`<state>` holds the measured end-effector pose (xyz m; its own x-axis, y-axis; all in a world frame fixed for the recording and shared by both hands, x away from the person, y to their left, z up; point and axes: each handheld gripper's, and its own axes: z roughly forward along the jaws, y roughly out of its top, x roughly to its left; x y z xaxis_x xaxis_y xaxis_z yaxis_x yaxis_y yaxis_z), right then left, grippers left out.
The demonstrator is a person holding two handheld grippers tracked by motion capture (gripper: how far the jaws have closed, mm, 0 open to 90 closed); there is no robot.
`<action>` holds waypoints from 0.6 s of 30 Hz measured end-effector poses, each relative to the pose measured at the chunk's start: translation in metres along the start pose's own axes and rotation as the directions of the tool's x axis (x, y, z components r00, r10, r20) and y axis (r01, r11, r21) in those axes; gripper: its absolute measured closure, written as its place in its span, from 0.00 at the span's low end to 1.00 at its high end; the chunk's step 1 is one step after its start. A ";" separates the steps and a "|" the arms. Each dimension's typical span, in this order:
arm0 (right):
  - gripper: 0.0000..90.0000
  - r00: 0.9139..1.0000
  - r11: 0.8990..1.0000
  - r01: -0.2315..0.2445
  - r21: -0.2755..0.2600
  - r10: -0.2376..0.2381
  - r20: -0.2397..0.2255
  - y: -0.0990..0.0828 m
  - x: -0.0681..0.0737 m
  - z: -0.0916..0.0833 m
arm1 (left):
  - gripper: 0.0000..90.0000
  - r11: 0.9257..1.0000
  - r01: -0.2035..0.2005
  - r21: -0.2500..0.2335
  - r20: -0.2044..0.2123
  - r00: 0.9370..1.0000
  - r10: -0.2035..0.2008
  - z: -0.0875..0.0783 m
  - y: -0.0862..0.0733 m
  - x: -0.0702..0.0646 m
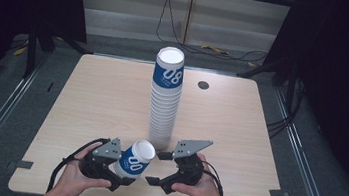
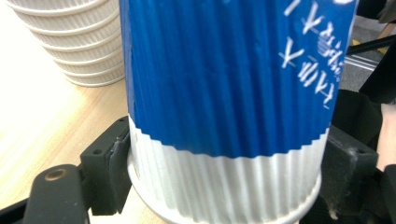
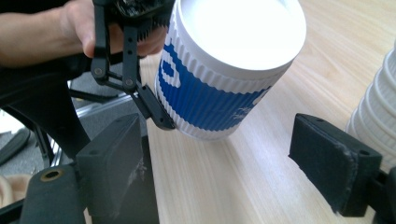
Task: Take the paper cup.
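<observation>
A blue and white ribbed paper cup (image 1: 134, 159) is tilted above the table's near edge, its white mouth turned up and to the right. My left gripper (image 1: 122, 171) is shut on it near its base; in the left gripper view both pads (image 2: 112, 163) press the cup's (image 2: 224, 93) white lower band. My right gripper (image 1: 155, 167) stands just right of the cup, open. In the right gripper view its jaws (image 3: 224, 158) are wide apart with bare table between them, and the cup (image 3: 219, 84) hangs a little beyond them, apart from both pads.
A tall stack of the same cups (image 1: 165, 102) stands at the middle of the wooden table (image 1: 102, 99), just behind the two grippers and close to the right one (image 3: 378, 116). A round dark grommet (image 1: 203, 85) sits at the back right.
</observation>
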<state>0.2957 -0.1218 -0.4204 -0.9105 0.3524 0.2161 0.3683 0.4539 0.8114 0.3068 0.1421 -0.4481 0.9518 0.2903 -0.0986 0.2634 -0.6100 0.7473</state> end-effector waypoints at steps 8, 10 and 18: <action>0.19 0.999 0.998 0.037 0.059 -0.038 0.021 0.004 0.000 0.003 | 0.21 0.999 -0.021 0.043 -0.002 1.000 0.021 0.005 0.003 -0.001; 0.19 0.999 0.997 0.041 0.070 -0.043 0.020 0.005 0.000 0.003 | 0.21 0.999 -0.019 0.041 -0.003 1.000 0.019 0.005 0.003 -0.002; 0.19 0.997 0.985 0.071 0.155 -0.072 0.000 0.011 -0.004 0.008 | 0.21 0.996 -0.034 0.080 0.016 0.999 0.032 0.009 0.002 -0.004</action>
<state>0.3046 -0.1119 -0.4167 -0.9346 0.3190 0.1572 0.3275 0.5994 0.7304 0.3049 0.1324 -0.4522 0.9623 0.2586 -0.0847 0.2429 -0.6762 0.6955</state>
